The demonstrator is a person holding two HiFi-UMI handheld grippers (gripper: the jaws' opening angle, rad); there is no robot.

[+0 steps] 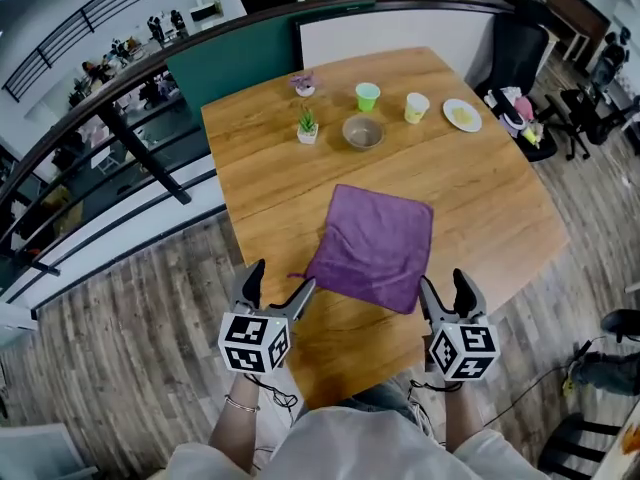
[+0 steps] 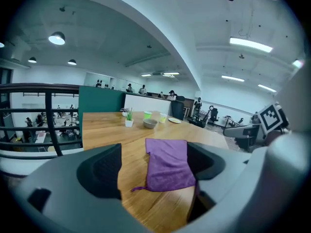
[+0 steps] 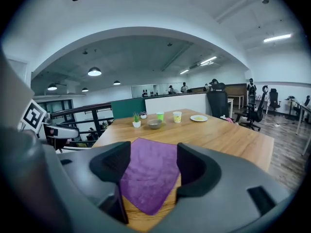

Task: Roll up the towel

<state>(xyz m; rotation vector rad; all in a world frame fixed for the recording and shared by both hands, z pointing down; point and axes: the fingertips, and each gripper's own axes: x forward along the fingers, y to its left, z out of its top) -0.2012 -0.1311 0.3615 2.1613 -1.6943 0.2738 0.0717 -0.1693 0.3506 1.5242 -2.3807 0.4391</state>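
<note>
Wood-plank flooring (image 1: 120, 338) and a dark railing (image 1: 120, 118) fill the left side, beside a light wooden counter (image 1: 500, 198) backed by a teal panel (image 1: 235, 63).

At the counter's near edge, the left tool (image 1: 281, 278) is held low, pointing across the surface. Its jaws stand wide apart with nothing gripped. In the left gripper view the near left corner of the purple towel (image 1: 378, 246) shows through the gap, lying on the wood ahead of the pads, which do not press on it. A short loop (image 1: 292, 275) sticks out from that corner.

The towel lies spread flat and unrolled on the near half of the counter, turned slightly askew, between the two tools.

Along the far side stand a small pot with purple flowers (image 1: 304, 85), a green potted plant (image 1: 307, 126), a grey bowl (image 1: 362, 132), a green cup (image 1: 367, 96), a yellow cup (image 1: 416, 107) and a white plate (image 1: 461, 115), all well apart from the towel.

The right tool (image 1: 444, 283) sits just beside the towel's near right corner. Its jaws are parted less widely than the left's and hold nothing. The right gripper view shows the corner through the gap, clear of the pads.

A black office chair (image 1: 515, 53) stands beyond the counter's far right corner.
</note>
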